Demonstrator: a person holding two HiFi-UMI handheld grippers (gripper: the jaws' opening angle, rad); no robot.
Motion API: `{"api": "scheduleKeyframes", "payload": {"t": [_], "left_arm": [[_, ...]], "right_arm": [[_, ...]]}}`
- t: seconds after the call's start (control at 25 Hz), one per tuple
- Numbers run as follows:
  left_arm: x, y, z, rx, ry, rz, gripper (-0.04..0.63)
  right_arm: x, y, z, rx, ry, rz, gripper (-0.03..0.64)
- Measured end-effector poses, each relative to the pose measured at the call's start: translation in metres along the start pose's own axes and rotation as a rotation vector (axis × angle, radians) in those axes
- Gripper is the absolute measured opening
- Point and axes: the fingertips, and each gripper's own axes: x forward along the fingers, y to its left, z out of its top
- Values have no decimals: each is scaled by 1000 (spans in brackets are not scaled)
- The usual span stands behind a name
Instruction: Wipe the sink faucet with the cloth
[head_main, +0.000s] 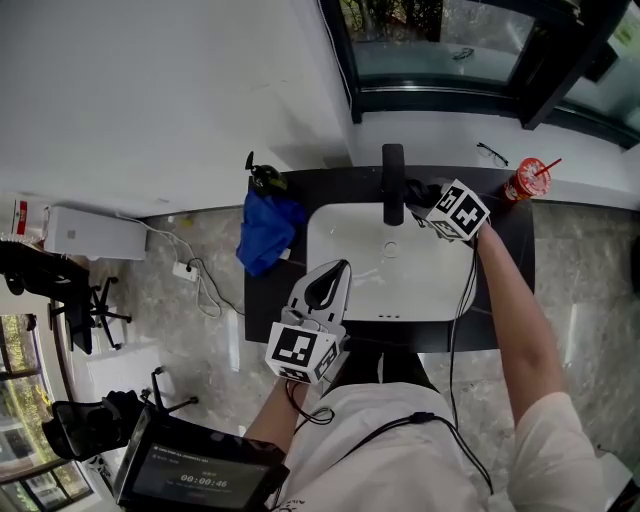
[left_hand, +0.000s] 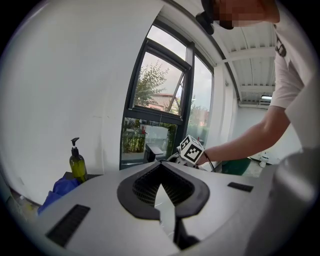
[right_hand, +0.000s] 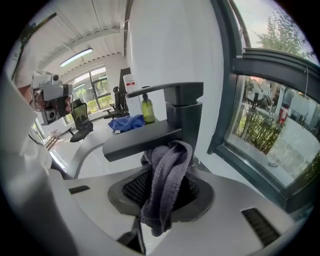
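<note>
Right gripper (right_hand: 162, 186) fingers clamped grey terry cloth (right_hand: 170, 160) at matte black faucet (right_hand: 184, 112) | left gripper (left_hand: 161, 172) fingers closed, empty | I feared cloth snagging there, slipping free.

The faucet (head_main: 393, 185) stands at the back rim of the sink (head_main: 345, 235), which is set in the counter (head_main: 515, 262) below the window (head_main: 440, 40). Left of the sink lies a bundle of fabric (head_main: 265, 232), with a pump bottle (head_main: 265, 178) behind it. A cup with a straw (head_main: 527, 180) stands at the counter's far right corner. The right gripper (head_main: 420, 203), just right of the faucet, holds the cloth (right_hand: 167, 185) against the faucet's column, under the spout. The left gripper (head_main: 322, 290) hovers over the sink's near left rim.
</note>
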Motion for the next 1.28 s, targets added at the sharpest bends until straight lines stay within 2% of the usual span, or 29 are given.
{"api": "scheduleKeyframes", "payload": {"t": [0.16,0.56,0.68,0.88,1.08,1.28], "left_arm": [[2,-1,1,4,0,-4,-8],[6,-5,4,7,-2,-19,-8],[7,-4,4,6,-3,-20,-8],[8,-5,4,5,-4,-23,-8],[6,-3,3,3,-6,-21,-8],[7,-6,3,3,-5,-27,-8]], "right_arm": [[0,16,6,8,-45,55,98],[-7,58,-2,-37,-50,174,98],[-12,71,-13,-70,-18,216,98],[-19,102,-45,-138,98,321,97],[-24,85,-76,-95,183,292,98],[-18,36,-54,-9,113,117,98]]}}
